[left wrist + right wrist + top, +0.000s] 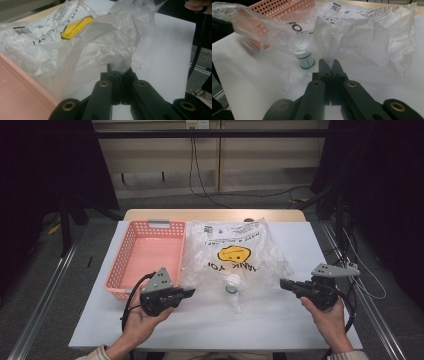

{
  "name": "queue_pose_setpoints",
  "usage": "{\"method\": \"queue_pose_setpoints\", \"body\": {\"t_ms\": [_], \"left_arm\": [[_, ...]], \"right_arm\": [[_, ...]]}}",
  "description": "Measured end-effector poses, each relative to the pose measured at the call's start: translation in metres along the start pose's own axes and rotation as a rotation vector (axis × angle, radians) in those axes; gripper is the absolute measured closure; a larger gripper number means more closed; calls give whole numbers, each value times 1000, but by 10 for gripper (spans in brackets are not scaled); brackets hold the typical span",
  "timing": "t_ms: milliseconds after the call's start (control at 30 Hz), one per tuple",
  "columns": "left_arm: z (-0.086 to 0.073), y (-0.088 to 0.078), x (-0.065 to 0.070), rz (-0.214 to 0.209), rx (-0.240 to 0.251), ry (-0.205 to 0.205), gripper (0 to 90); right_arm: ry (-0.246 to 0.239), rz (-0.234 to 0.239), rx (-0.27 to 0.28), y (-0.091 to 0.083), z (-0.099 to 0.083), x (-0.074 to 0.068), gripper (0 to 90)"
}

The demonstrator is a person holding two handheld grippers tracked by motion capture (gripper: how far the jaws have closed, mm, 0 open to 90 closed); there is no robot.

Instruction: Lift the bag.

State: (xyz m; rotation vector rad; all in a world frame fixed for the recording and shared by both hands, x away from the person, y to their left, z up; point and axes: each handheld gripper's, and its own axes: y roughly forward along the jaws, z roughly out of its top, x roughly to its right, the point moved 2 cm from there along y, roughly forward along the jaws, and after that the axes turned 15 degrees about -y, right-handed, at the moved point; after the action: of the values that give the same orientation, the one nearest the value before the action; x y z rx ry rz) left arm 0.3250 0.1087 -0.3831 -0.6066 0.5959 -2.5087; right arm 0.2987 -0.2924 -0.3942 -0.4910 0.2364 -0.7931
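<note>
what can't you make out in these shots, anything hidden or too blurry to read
- Contents of the plastic bag: high view, crumpled film hides them.
- Bottle: right gripper view, bag film covers its body, label unreadable.
- Basket: left gripper view, cut off by the frame edge.
- Barcode print: left gripper view, too small.

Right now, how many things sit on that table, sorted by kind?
Pink basket: 1
Clear plastic bag with a yellow smiley face: 1
Small bottle with a green band, inside the bag: 1
Hand-held grippers, left gripper and right gripper: 2
Total: 5
</note>
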Motion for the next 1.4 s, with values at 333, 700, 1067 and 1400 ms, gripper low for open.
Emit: {"method": "queue_pose_setpoints", "body": {"t_ms": [333,700,1067,1400], "left_arm": [[26,1,-6,0,38,0,897],[52,-2,-10,10,98,2,899],[82,-23,-16,3,188,-8,900],[120,-42,-15,40,284,25,900]], "right_arm": [[-2,-10,29,5,18,12,898],[-27,-15,62,12,44,20,899],[-80,-56,131,-5,84,31,899],[-83,-90,244,-15,117,46,899]]}}
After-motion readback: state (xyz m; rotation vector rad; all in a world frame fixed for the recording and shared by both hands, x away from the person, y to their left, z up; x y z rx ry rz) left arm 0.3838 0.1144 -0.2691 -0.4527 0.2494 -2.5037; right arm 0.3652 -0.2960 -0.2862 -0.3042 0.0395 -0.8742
